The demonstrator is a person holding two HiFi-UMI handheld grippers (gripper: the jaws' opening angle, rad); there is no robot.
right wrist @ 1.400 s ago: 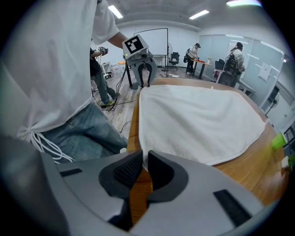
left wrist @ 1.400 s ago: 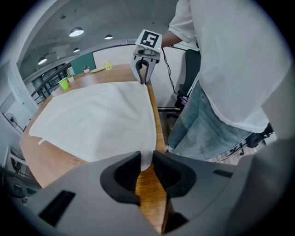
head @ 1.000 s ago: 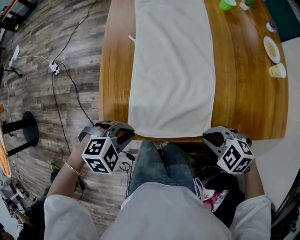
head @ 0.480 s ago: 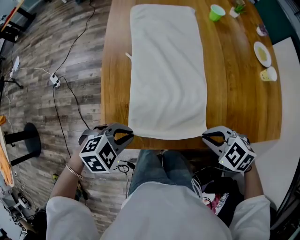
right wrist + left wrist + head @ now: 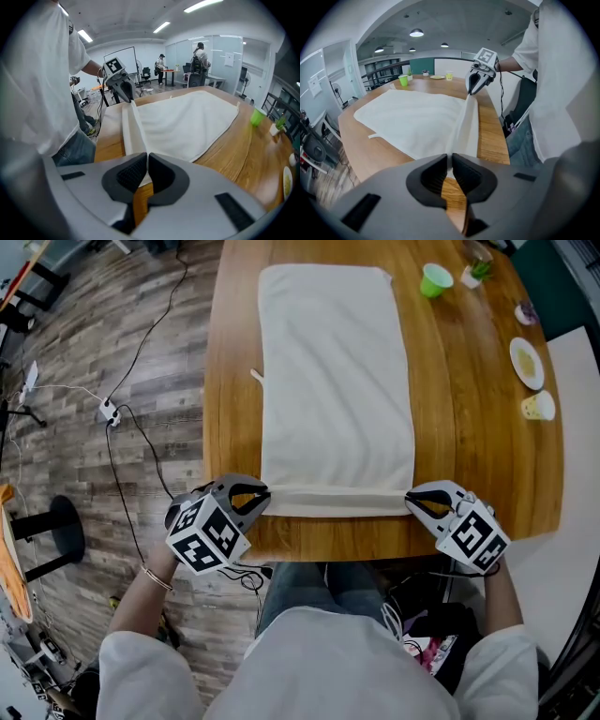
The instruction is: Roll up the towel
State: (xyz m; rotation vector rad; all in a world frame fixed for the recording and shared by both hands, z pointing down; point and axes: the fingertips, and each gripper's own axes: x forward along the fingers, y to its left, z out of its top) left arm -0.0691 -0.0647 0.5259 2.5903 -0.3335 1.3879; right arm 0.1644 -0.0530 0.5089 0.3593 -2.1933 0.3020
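Now left gripper (image 5: 255,497), right gripper (image 5: 418,503) pinch towel (image 5: 336,381) hem, newly folded.

The wooden surface (image 5: 469,446) carries a white towel (image 5: 337,381), spread lengthwise down its middle with the near edge folded over in a narrow band. A green cup (image 5: 435,280) stands near the towel's far right corner. A plate (image 5: 527,363) and a yellow cup (image 5: 538,407) sit by the right edge.

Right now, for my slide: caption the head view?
Starting the roll: left gripper and right gripper pinch the white towel at its near corners on the wooden table.
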